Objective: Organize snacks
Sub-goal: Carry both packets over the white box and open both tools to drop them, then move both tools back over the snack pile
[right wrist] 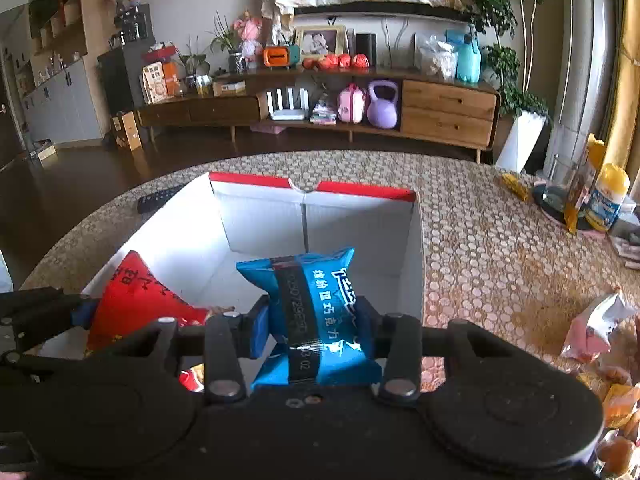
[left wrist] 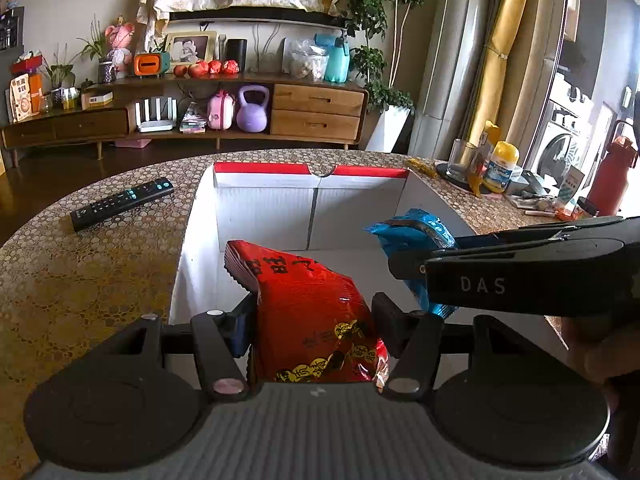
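A red snack bag (left wrist: 312,312) with gold print sits between the pads of my left gripper (left wrist: 314,322), which is shut on it over the near edge of a white cardboard box (left wrist: 264,204) with a red rim. My right gripper (right wrist: 314,326) is shut on a blue snack bag (right wrist: 316,304), held over the same box (right wrist: 260,208). In the left wrist view the right gripper (left wrist: 404,268) comes in from the right with the blue bag (left wrist: 416,232). The right wrist view shows the red bag (right wrist: 140,300) at lower left. The box floor looks bare.
The box stands on a round table (left wrist: 80,264) with a patterned cloth. A black remote (left wrist: 122,202) lies left of the box. A glass, a yellow-capped bottle (right wrist: 608,200) and clutter stand at the right. More snack packets (right wrist: 600,328) lie at the near right.
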